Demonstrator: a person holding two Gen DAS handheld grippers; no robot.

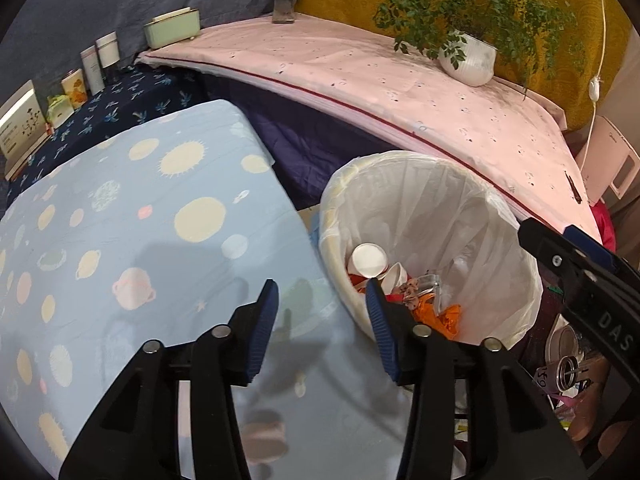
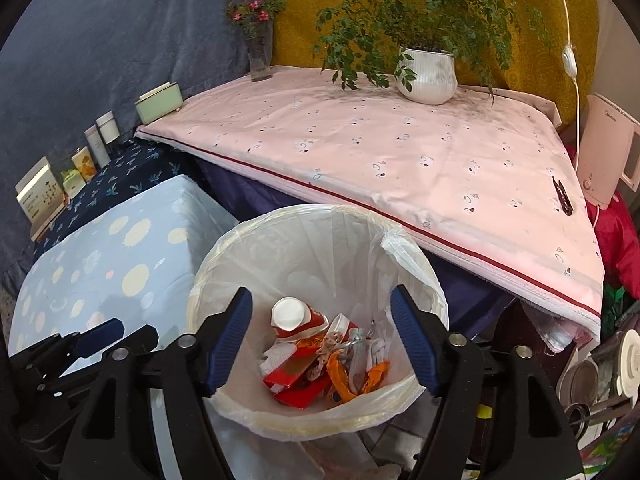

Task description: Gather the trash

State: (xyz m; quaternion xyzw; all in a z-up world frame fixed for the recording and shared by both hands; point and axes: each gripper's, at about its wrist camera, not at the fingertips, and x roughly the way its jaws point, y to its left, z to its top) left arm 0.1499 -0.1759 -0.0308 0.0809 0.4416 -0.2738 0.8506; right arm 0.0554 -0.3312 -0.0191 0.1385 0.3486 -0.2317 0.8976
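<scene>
Both empty: right hand-held gripper (image 2: 322,344) spread wide right over the trash bin (image 2: 224,256), left hand-held gripper (image 1: 322,328) half-open beside it.

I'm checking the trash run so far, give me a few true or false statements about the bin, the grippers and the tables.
1. The right gripper is over the lined trash bin with jaws open and empty. True.
2. The bin is empty. False: a paper cup, red packaging and orange scraps lie inside.
3. The left gripper grips a cup. False: its jaws are open, nothing between them.
4. A potted plant stands on the pink-covered table. True.
5. The blue planet-print cloth has trash on it. False: none shows.
</scene>
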